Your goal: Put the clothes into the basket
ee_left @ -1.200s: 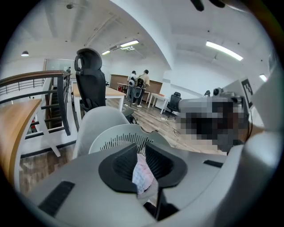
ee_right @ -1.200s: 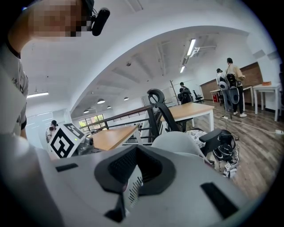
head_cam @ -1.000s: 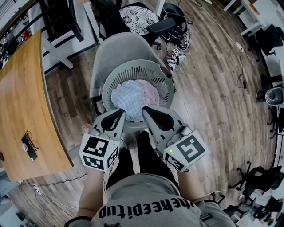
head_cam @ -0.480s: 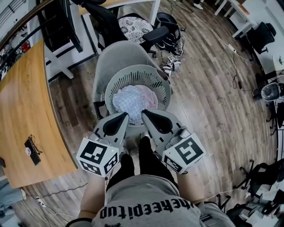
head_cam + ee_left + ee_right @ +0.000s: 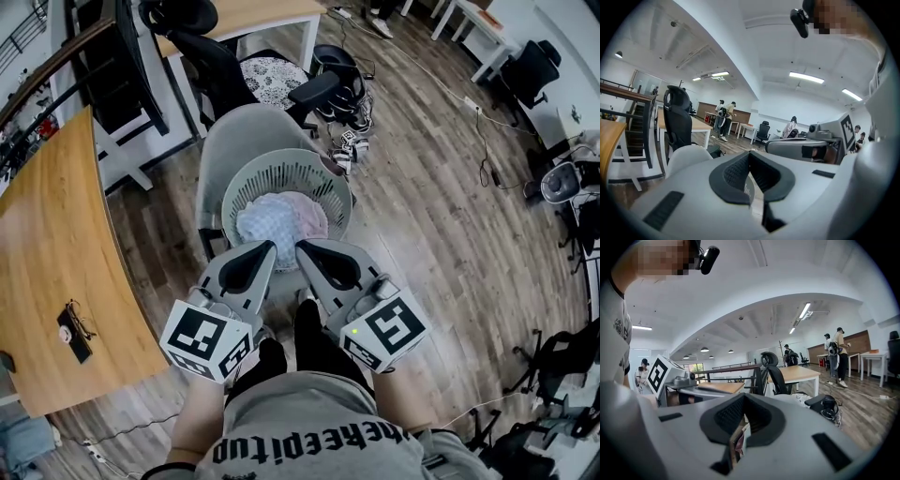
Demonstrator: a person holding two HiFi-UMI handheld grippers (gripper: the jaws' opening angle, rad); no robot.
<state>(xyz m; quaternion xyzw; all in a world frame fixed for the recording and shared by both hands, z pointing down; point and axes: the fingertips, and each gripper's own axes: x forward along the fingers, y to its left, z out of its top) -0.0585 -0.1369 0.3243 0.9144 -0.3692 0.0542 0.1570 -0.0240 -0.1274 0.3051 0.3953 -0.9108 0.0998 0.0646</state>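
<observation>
two closed, empty tools: left tool and right tool beside the basket of clothes.

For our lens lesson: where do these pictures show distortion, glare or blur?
Head view: the floorboards bow outward, while the basket is sharp. Left gripper view: black rounded corners, and the ceiling lights glare white. Right gripper view: the ceiling bends into an arch.
</observation>
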